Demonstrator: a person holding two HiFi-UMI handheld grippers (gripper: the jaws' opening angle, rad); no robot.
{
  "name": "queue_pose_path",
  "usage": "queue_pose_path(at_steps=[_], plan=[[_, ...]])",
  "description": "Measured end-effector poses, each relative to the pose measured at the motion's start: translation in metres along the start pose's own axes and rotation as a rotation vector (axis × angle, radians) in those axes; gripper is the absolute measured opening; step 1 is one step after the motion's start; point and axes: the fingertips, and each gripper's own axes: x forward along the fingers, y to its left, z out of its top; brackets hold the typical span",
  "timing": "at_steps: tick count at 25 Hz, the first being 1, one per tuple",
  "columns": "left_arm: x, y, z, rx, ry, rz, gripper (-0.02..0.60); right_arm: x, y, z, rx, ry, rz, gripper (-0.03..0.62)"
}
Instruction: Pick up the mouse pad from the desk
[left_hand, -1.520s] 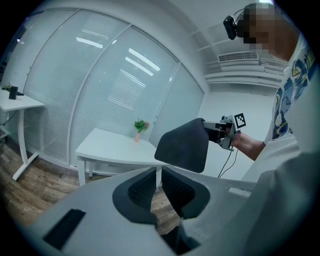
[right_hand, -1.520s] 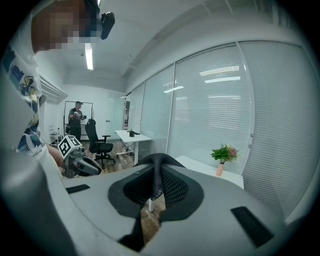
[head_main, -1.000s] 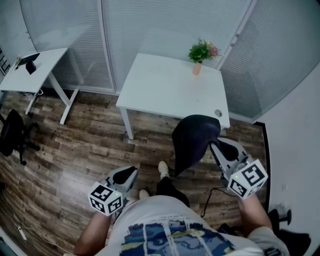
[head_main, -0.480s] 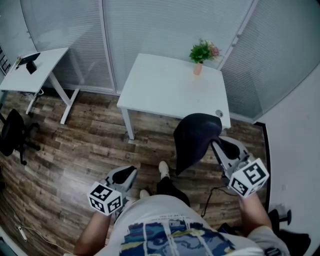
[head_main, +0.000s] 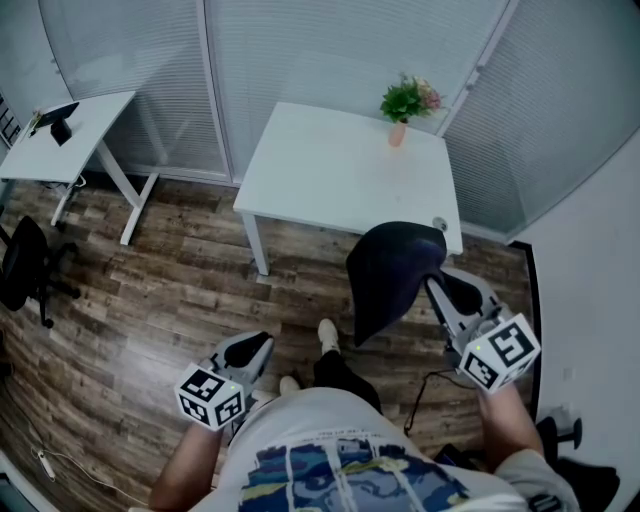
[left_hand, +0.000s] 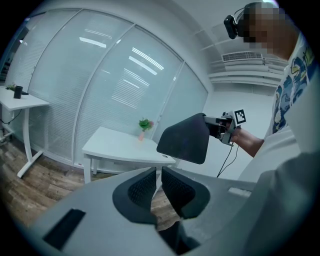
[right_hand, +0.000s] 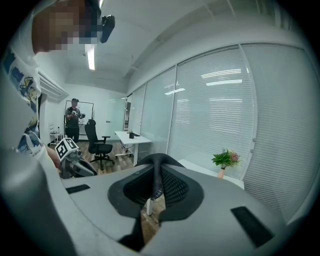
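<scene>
Your right gripper has its jaws clamped on one edge of the black mouse pad. In the right gripper view, that thin edge runs straight up between the jaws. The mouse pad hangs tilted in the air, clear of the white desk. It sits by the desk's near right corner, above the wood floor. A small potted plant stands at the far edge of the desk, well apart from the mouse pad. Your left gripper sits low at your left side. Its jaws are drawn nearly together, with only a slit between them and nothing in it. A second white desk and a black office chair stand off to the left.
</scene>
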Motion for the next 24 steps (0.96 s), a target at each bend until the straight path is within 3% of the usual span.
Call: queue_pose_path(at_steps=[24], plan=[[0.039,0.018,0.013,-0.025,0.02,0.013,0.037,0.036,-0.04,-0.002,0.01,0.004,0.019,0.028]])
